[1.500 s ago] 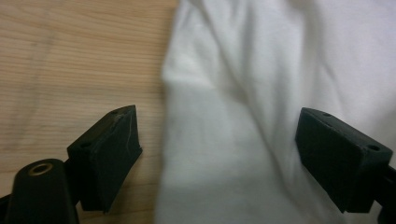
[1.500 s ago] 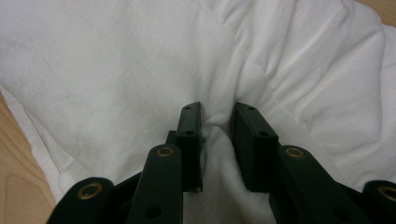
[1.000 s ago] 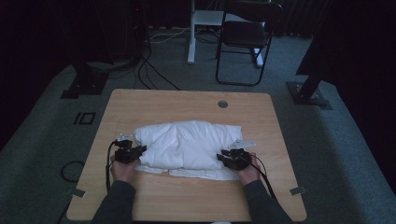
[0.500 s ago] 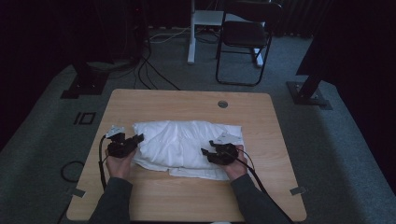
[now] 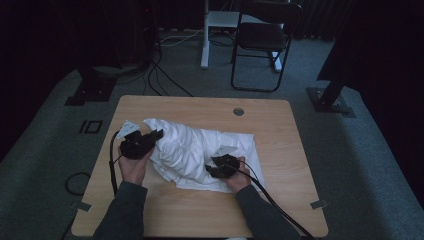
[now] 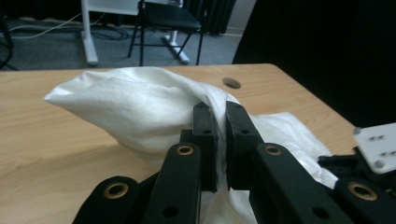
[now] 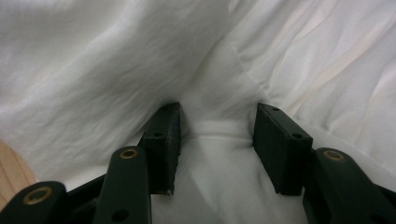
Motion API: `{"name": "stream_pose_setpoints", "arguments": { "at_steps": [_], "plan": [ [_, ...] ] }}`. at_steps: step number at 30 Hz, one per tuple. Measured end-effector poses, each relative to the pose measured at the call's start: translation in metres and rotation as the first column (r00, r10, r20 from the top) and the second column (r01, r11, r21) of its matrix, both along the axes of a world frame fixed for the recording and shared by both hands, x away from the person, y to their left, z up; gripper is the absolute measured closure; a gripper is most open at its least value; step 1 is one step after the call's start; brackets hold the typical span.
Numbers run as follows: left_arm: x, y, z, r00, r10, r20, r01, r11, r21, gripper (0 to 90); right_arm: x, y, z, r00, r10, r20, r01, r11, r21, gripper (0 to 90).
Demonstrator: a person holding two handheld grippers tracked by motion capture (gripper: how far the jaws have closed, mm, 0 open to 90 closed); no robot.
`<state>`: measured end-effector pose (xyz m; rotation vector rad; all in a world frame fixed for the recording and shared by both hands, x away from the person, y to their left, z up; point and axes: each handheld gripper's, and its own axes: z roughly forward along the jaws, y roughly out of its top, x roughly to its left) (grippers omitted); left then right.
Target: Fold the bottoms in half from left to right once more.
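Observation:
A crumpled white cloth (image 5: 192, 150) lies across the middle of the wooden table (image 5: 200, 106). My left gripper (image 5: 157, 134) is at the cloth's left end, shut on a pinched fold. In the left gripper view its jaws (image 6: 222, 119) grip the cloth (image 6: 130, 102) and hold that end raised in a peak above the tabletop. My right gripper (image 5: 214, 169) rests on the cloth's front right part. Its jaws (image 7: 217, 126) stand apart and have just been closing a little. A soft fold of cloth (image 7: 116, 60) lies loose between them.
A round cable hole (image 5: 238, 111) sits near the table's far edge. Behind the table are a black chair (image 5: 260, 40), a white post (image 5: 204, 35), floor cables (image 5: 160, 80) and two black stand bases (image 5: 330, 97). The right gripper's pale plate (image 6: 378, 147) shows at the left gripper view's right edge.
My left gripper has risen, lifting the cloth's left end off the table. My right gripper has slid left from the cloth's right end onto its middle.

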<state>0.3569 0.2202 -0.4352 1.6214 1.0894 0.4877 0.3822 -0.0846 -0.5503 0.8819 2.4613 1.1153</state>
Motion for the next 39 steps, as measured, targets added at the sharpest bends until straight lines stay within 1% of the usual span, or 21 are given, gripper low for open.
{"name": "stream_pose_setpoints", "arguments": {
  "at_steps": [4,5,8,9,14,19,21,22,25,26,28,29,30,31,32,34,35,36,37,38,39],
  "plan": [
    [0.002,-0.009,0.003,0.9997,-0.022,0.009,0.022,0.9997,0.004,85.0,-0.002,0.006,-0.001,0.9999,-0.002,0.012,0.002,1.0,0.01,50.9],
    [0.003,-0.014,0.005,0.9994,-0.031,0.014,0.031,0.9995,0.007,85.0,-0.002,0.007,-0.002,0.9999,0.001,0.016,-0.001,1.0,0.01,50.9],
    [0.003,-0.017,0.007,0.999,-0.041,0.018,0.041,0.9991,0.012,85.0,-0.002,0.01,-0.003,0.9997,0.004,0.023,-0.004,1.0,0.016,50.9],
    [0.003,-0.021,0.008,0.9986,-0.048,0.022,0.047,0.9988,0.014,85.0,-0.003,0.014,-0.004,0.9995,0.01,0.03,-0.011,1.0,0.027,50.9],
    [0.004,-0.026,0.01,0.9977,-0.061,0.028,0.061,0.9979,0.022,85.0,-0.004,0.023,-0.005,0.9993,0.015,0.033,-0.016,0.999,0.042,51.0],
    [0.003,-0.035,0.015,0.9952,-0.089,0.042,0.087,0.9958,0.028,85.0,-0.005,0.038,-0.006,0.999,0.032,0.031,-0.034,0.998,0.06,51.2],
    [0.004,-0.042,0.016,0.9934,-0.105,0.046,0.104,0.9941,0.032,85.0,-0.007,0.044,-0.007,0.9987,0.036,0.037,-0.038,0.997,0.063,51.2],
    [0.004,-0.042,0.016,0.9934,-0.105,0.046,0.104,0.9941,0.032,85.0,-0.007,0.044,-0.007,0.9987,0.036,0.037,-0.038,0.997,0.063,51.2],
    [0.005,-0.051,0.014,0.9913,-0.124,0.043,0.122,0.9915,0.043,85.0,-0.011,0.057,-0.009,0.9969,0.059,0.051,-0.063,0.995,0.078,51.2],
    [0.005,-0.053,0.014,0.9913,-0.125,0.042,0.123,0.9914,0.044,85.0,-0.013,0.06,-0.009,0.9967,0.067,0.047,-0.071,0.994,0.087,51.2],
    [0.006,-0.055,0.012,0.9913,-0.125,0.04,0.123,0.991,0.054,85.0,-0.014,0.064,-0.008,0.9939,0.095,0.056,-0.099,0.992,0.077,51.0],
    [0.005,-0.055,0.011,0.9916,-0.123,0.04,0.12,0.9911,0.057,85.0,-0.015,0.064,-0.007,0.9927,0.104,0.061,-0.108,0.992,0.069,50.4],
    [0.005,-0.054,0.011,0.9918,-0.122,0.039,0.12,0.9911,0.058,85.0,-0.015,0.062,-0.003,0.992,0.113,0.055,-0.117,0.991,0.061,48.7],
    [0.005,-0.053,0.011,0.992,-0.119,0.041,0.117,0.9915,0.057,85.0,-0.016,0.058,0.002,0.9915,0.125,0.037,-0.127,0.99,0.064,45.9],
    [0.004,-0.051,0.011,0.9924,-0.116,0.04,0.114,0.992,0.054,85.0,-0.017,0.053,0.007,0.9908,0.131,0.035,-0.133,0.989,0.067,43.9],
    [0.004,-0.048,0.011,0.9928,-0.113,0.039,0.111,0.9926,0.049,85.0,-0.023,0.041,0.018,0.9897,0.123,0.073,-0.128,0.99,0.067,40.4],
    [0.004,-0.047,0.011,0.993,-0.111,0.04,0.109,0.9927,0.052,85.0,-0.027,0.029,0.026,0.9877,0.102,0.119,-0.112,0.991,0.079,40.7],
    [0.003,-0.046,0.01,0.9932,-0.109,0.04,0.107,0.993,0.049,85.0,-0.027,0.019,0.031,0.9879,0.07,0.139,-0.083,0.992,0.094,40.7],
    [0.002,-0.046,0.01,0.9932,-0.109,0.04,0.107,0.9931,0.048,85.0,-0.027,0.01,0.035,0.9899,0.034,0.138,-0.049,0.993,0.107,40.7],
    [0.002,-0.046,0.01,0.9932,-0.11,0.04,0.108,0.9931,0.047,85.0,-0.026,0.002,0.037,0.9925,0.003,0.122,-0.017,0.993,0.115,40.5],
    [0.001,-0.046,0.01,0.9929,-0.111,0.041,0.11,0.9929,0.046,85.0,-0.024,-0.003,0.035,0.9943,-0.018,0.105,0.006,0.994,0.107,39.7]
  ]
}}
